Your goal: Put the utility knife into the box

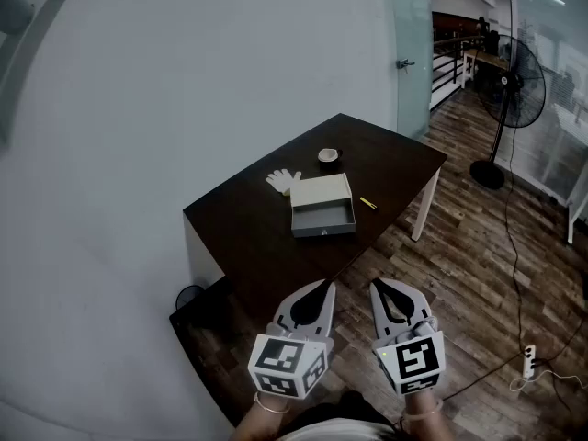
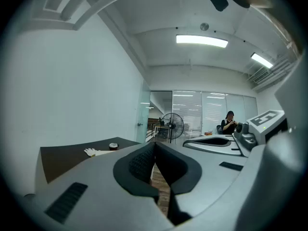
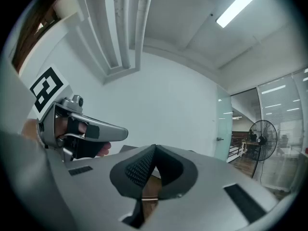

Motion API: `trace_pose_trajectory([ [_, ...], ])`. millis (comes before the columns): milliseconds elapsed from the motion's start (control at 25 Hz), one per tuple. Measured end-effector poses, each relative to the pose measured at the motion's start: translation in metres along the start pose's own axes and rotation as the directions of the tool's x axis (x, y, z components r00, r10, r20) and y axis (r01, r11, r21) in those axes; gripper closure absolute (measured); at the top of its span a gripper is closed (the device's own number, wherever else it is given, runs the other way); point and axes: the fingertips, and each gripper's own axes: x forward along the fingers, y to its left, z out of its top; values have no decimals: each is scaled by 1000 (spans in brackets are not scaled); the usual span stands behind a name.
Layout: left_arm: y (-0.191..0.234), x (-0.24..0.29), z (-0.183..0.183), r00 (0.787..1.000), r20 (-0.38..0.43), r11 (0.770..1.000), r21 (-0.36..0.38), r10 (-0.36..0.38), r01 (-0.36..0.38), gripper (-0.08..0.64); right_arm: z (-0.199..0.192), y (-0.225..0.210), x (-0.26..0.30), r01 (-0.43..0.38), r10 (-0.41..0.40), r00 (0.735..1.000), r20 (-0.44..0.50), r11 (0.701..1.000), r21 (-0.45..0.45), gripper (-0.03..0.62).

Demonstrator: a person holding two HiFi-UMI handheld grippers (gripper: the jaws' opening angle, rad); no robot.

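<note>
An open grey box (image 1: 322, 208) lies on a dark table (image 1: 266, 237), its lid flipped up toward the back. A small yellow utility knife (image 1: 367, 203) lies just right of the box near the table's right edge. My left gripper (image 1: 324, 288) and right gripper (image 1: 379, 288) are held side by side well short of the table's near corner, both shut with nothing between the tips. In the left gripper view the left gripper (image 2: 154, 146) points level across the room, and the right gripper (image 3: 154, 149) does the same in the right gripper view.
White gloves (image 1: 284, 180) and a small round dish (image 1: 328, 156) sit behind the box. A standing fan (image 1: 510, 99) is on the wooden floor at the right, with a cable and power strip (image 1: 528, 361). A person (image 2: 230, 123) sits far off.
</note>
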Motion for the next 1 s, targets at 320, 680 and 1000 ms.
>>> trace_pose_trajectory([
  [320, 14, -10, 1, 1000, -5, 1000, -10, -19, 19, 541, 8, 7, 3, 31, -31, 999, 15, 999, 19, 586],
  [680, 24, 21, -4, 1000, 0, 999, -38, -28, 28, 541, -3, -17, 24, 34, -35, 999, 15, 999, 17, 586],
  [1000, 25, 51, -6, 1000, 3, 1000, -28, -2, 2, 541, -11, -45, 43, 17, -17, 1000, 12, 1000, 21, 584],
])
